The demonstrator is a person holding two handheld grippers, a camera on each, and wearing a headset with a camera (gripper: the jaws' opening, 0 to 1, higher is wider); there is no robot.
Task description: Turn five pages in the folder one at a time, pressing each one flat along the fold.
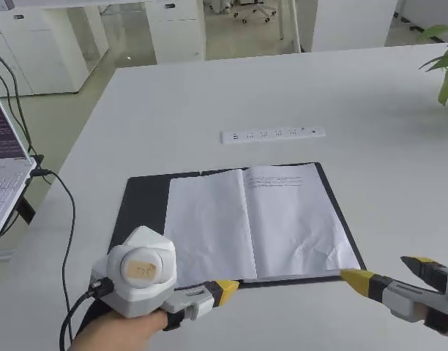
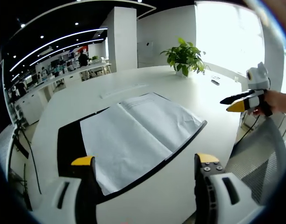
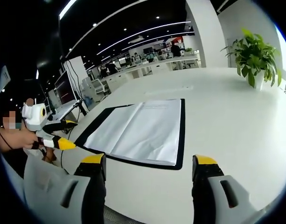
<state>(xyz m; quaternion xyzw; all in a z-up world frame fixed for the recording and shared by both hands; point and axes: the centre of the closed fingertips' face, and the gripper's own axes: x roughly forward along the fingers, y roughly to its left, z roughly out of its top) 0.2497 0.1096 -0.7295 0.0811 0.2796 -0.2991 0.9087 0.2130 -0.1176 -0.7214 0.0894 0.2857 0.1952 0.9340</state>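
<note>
Both the left gripper (image 2: 145, 160) and right gripper (image 3: 150, 159) gape wide (empty) near the folder (image 1: 246, 219).

**Head view:** high over the near edge of the counter (image 1: 173, 95), facing forward and down. Folder (image 1: 242, 219) central, at middle range. Left gripper (image 1: 218, 292) and right gripper (image 1: 383, 269) at the bottom edge.

**Left gripper view:** low, off the folder's near left corner, facing across it toward the plant (image 2: 184, 56). Folder close.

**Right gripper view:** low, off the folder's near right corner, facing across it toward the desks (image 3: 147, 67). Folder a little farther.

**Shared:** folder, counter and plant appear in all three views. Each gripper view catches the other gripper at its side edge.
</note>
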